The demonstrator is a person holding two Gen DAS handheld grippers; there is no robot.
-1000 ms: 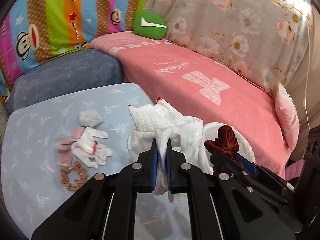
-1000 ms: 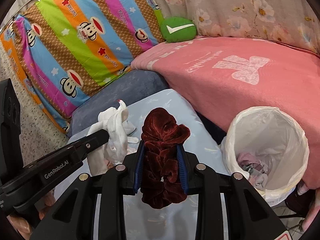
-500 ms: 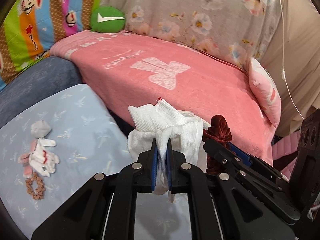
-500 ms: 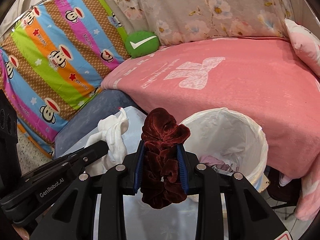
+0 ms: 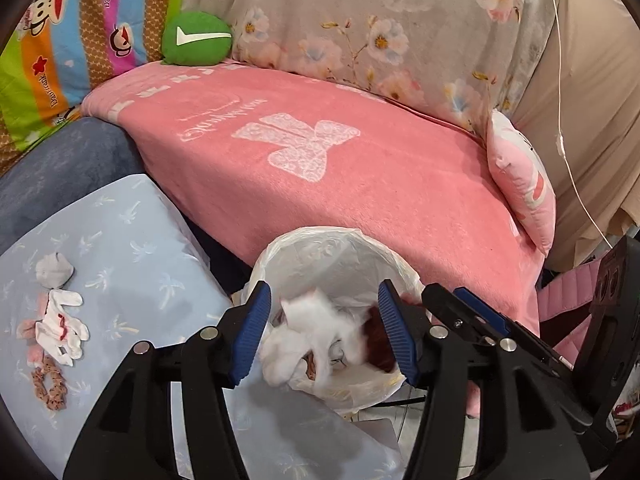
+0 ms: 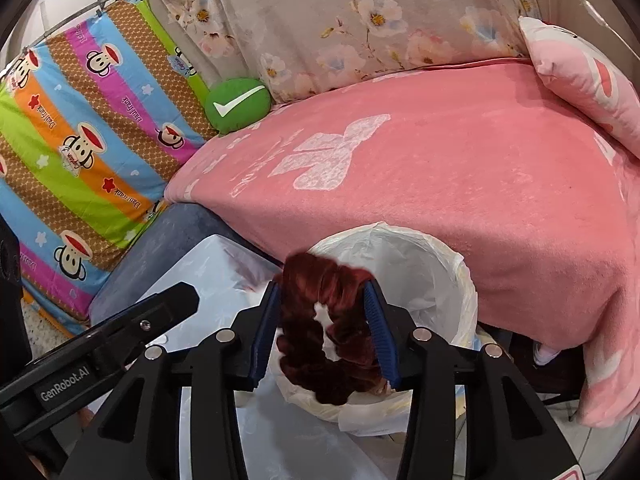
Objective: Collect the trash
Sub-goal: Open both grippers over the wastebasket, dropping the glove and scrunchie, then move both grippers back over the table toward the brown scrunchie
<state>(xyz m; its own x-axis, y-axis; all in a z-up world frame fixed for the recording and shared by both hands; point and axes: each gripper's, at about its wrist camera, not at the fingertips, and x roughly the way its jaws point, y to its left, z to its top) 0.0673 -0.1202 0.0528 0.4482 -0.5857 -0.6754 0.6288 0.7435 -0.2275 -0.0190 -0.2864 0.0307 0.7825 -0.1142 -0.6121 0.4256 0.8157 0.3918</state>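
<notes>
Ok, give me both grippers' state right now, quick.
Left gripper: open, jaws just opened, white glove dropping into the bin.
Right gripper: jaws just opened; dark red scrunchie between them.

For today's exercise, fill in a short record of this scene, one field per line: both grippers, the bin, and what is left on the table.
left gripper: jaws just opened wide; white cloth blurred, loose over the bin
right gripper: jaws just opening; dark red scrunchie between the pads, above the bin
bin: white liner, beside the pink blanket
left on the table: white glove, grey wad, brown scrunchie
</notes>
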